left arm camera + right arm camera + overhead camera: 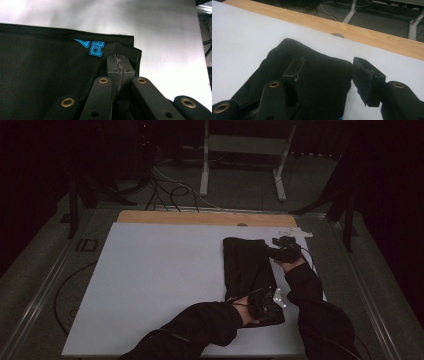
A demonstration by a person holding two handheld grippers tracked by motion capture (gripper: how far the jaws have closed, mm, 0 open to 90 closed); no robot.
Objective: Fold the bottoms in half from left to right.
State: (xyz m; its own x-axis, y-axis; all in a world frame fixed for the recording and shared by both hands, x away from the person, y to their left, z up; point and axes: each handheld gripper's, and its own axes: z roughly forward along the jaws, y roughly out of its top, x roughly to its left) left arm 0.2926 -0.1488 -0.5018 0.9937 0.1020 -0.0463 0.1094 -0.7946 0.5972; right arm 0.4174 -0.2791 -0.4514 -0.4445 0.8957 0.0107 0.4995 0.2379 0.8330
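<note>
A black garment [247, 267] lies folded in a long strip on the right half of the white sheet [160, 280]. At its near end, my left gripper [265, 302] rests on the cloth. In the left gripper view its jaws [119, 61] are pressed together at the corner of the garment [45, 75], where the cloth puckers up around them, beside a blue printed logo [93, 47]. My right gripper [280, 251] is at the far right corner. It stands open [328, 66] astride the garment's edge [322, 85], with one finger [293, 71] over the cloth and the other [367, 82] over the sheet.
The wooden table edge [200, 217] runs along the far side of the sheet. Beyond it, cables [165, 190] and white frame legs [205, 170] stand on the dark floor. The person's dark sleeves [200, 325] come in from the bottom.
</note>
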